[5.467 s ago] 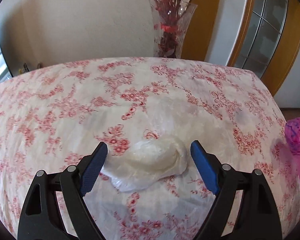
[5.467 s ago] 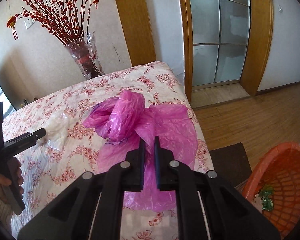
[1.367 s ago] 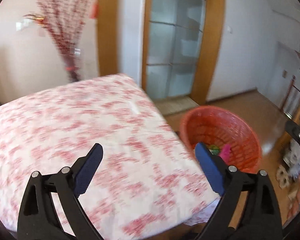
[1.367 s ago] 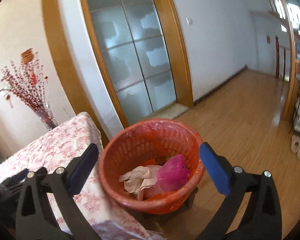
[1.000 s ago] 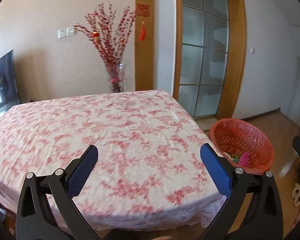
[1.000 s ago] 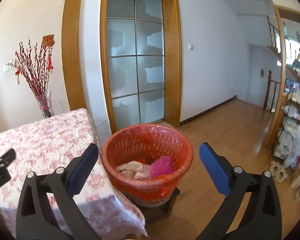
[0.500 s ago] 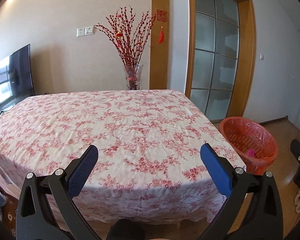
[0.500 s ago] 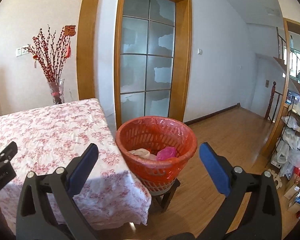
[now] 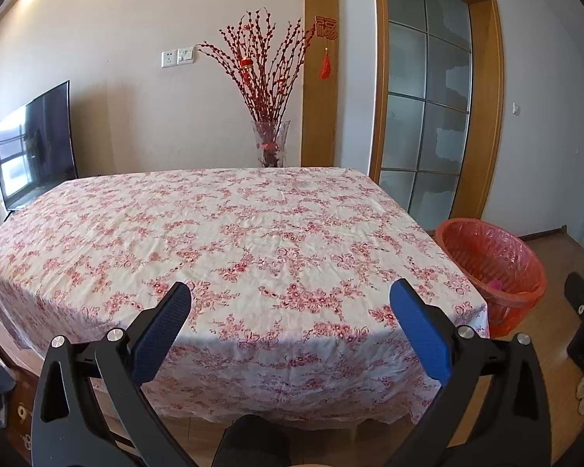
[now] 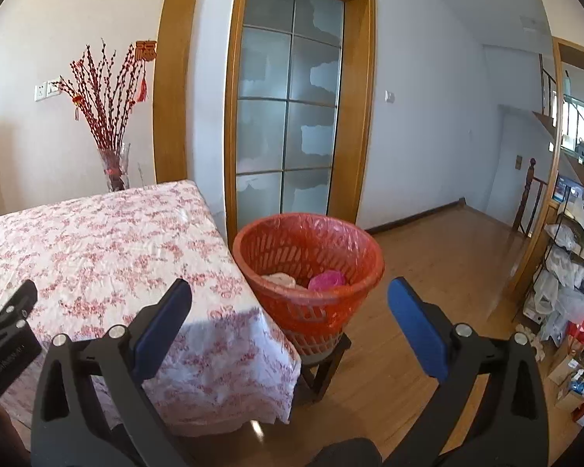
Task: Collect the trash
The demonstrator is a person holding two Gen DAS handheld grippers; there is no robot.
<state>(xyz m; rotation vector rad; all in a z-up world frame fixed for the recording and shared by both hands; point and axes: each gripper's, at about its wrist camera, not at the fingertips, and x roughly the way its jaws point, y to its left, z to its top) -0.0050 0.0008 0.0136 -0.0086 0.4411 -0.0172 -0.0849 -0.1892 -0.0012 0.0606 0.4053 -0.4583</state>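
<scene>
An orange trash basket [image 10: 308, 249] stands on a low dark stool beside the table's right edge. Inside it lie a pink plastic bag [image 10: 327, 280] and a whitish bag [image 10: 281, 279]. The same basket [image 9: 490, 260] shows at the right of the left wrist view, with a bit of pink inside. My left gripper [image 9: 290, 300] is open and holds nothing, hovering before the near edge of the floral tablecloth [image 9: 229, 241]. My right gripper [image 10: 290, 299] is open too, empty, in front of and above the basket.
A glass vase of red branches [image 9: 270, 144] stands behind the table's far edge. A TV [image 9: 35, 148] is at the left and a frosted glass door [image 10: 288, 116] behind the basket. Cluttered shelves [image 10: 568, 272] line the right wall. Wooden floor [image 10: 440, 272] lies right of the basket.
Both grippers let go of their bags, which now lie in the basket, and have pulled back from the table and the basket. Both stay open over the last second.
</scene>
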